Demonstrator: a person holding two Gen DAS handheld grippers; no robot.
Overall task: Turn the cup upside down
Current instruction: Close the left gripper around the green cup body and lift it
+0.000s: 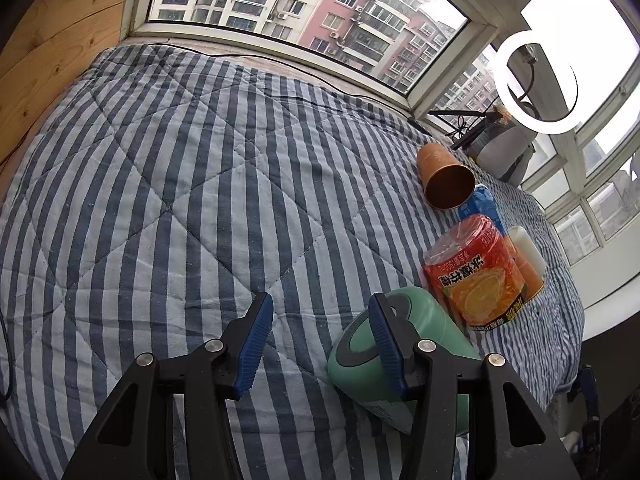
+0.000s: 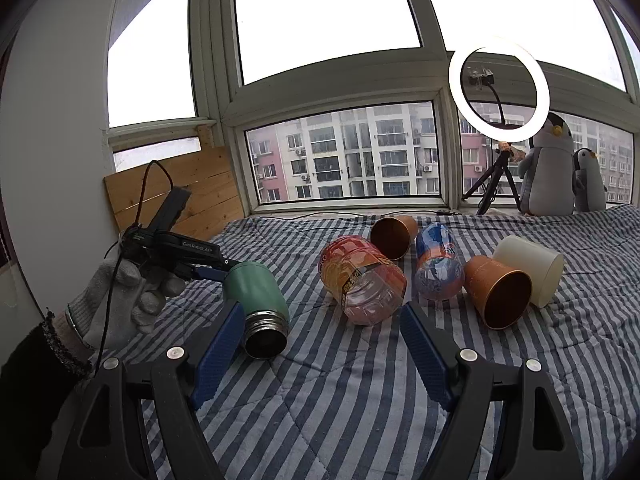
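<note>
A green metal cup (image 2: 256, 300) lies on its side on the striped quilt (image 2: 320, 400), its open threaded mouth toward the right wrist camera. In the left wrist view the green cup (image 1: 432, 328) shows its base, just right of my left gripper (image 1: 320, 320). The left gripper is open; its right finger (image 1: 386, 344) lies against the cup's base and the cup is outside the jaws. In the right wrist view the left gripper (image 2: 216, 270) sits at the cup's far end. My right gripper (image 2: 320, 320) is open and empty, hovering in front of the cup and bottles.
An orange juice bottle (image 2: 364, 280), a blue bottle (image 2: 438, 268), two copper cups (image 2: 498, 296) (image 2: 394, 236) and a cream cup (image 2: 532, 264) lie on their sides to the right. A ring light on a tripod (image 2: 498, 92) and plush penguins (image 2: 554, 168) stand by the window.
</note>
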